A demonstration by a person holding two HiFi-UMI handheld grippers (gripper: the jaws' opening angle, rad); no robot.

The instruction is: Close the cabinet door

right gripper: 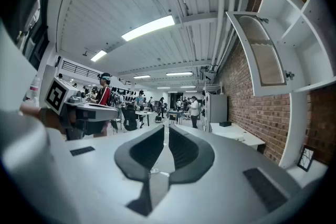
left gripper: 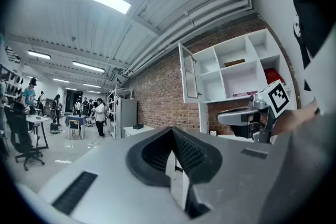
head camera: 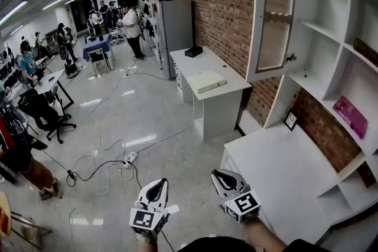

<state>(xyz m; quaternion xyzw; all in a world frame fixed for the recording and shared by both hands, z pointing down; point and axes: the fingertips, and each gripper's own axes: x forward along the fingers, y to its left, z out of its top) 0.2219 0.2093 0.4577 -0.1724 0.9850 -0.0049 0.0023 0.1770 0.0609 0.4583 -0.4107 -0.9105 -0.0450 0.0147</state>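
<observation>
The cabinet door [head camera: 271,15], white-framed with an arched glass pane, stands swung open from the white shelf unit [head camera: 331,26] on the brick wall, high at the right. It also shows as the door [left gripper: 188,72] in the left gripper view and the door [right gripper: 262,55] in the right gripper view. Both grippers are held low and level near the bottom of the head view, well short of the door. My left gripper [head camera: 156,187] is shut and empty, its jaws meeting at the tip [left gripper: 172,134]. Beside it, my right gripper [head camera: 222,176] is shut and empty too [right gripper: 166,131].
A white counter [head camera: 277,174] lies below the shelves, just right of my right gripper. A white desk [head camera: 207,82] with a flat box stands against the wall under the door. Cables and a power strip [head camera: 127,159] trail over the floor. People and an office chair [head camera: 41,112] are far left.
</observation>
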